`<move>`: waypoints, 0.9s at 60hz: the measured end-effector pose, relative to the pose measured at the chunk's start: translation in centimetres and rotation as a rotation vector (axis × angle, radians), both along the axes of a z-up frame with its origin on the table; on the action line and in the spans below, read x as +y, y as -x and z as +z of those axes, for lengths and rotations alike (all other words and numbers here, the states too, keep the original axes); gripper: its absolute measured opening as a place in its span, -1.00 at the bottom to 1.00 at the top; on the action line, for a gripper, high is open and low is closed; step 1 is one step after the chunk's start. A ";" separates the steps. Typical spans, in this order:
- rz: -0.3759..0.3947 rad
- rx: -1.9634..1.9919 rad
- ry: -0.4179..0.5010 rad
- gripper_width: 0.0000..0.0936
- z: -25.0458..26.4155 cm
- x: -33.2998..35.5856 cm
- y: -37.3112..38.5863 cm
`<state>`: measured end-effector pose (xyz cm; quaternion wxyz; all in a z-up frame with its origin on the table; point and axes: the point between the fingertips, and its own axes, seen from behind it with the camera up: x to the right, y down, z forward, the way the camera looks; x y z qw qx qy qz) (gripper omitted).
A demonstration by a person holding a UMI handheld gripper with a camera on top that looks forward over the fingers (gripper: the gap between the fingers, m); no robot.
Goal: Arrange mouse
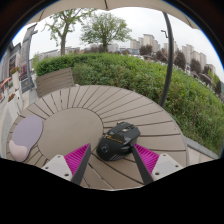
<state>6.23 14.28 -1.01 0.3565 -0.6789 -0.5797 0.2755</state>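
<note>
1. Gripper [110, 160] spread wide; magenta pads [76, 157] face inward, nothing pressed between them.
2. Mouse [119, 140] sits on the counter [70, 125] between the fingertips and just ahead of them, gap on both sides, a little closer to the right finger.
3. Mouse: black, glossy, rounded body, lighter patch on top; details too small to tell.
4. Counter is round, wooden slats fanning out from a plain centre disc. Open wood to the left of and beyond the mouse; right edge is near it.
5. Pale purple cushion [25, 131] at the left edge, well apart from the mouse.
6. Beyond the far edge: green hedge [150, 75], trees [104, 28], buildings.
</note>
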 end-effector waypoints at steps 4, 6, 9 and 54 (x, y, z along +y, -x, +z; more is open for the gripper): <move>0.010 -0.004 0.000 0.83 0.0 0.3 1.0; 0.015 -0.005 0.001 0.83 0.1 0.4 1.7; 0.026 -0.007 0.002 0.83 0.1 0.4 2.4; 0.130 -0.112 -0.139 0.02 -0.6 0.2 9.3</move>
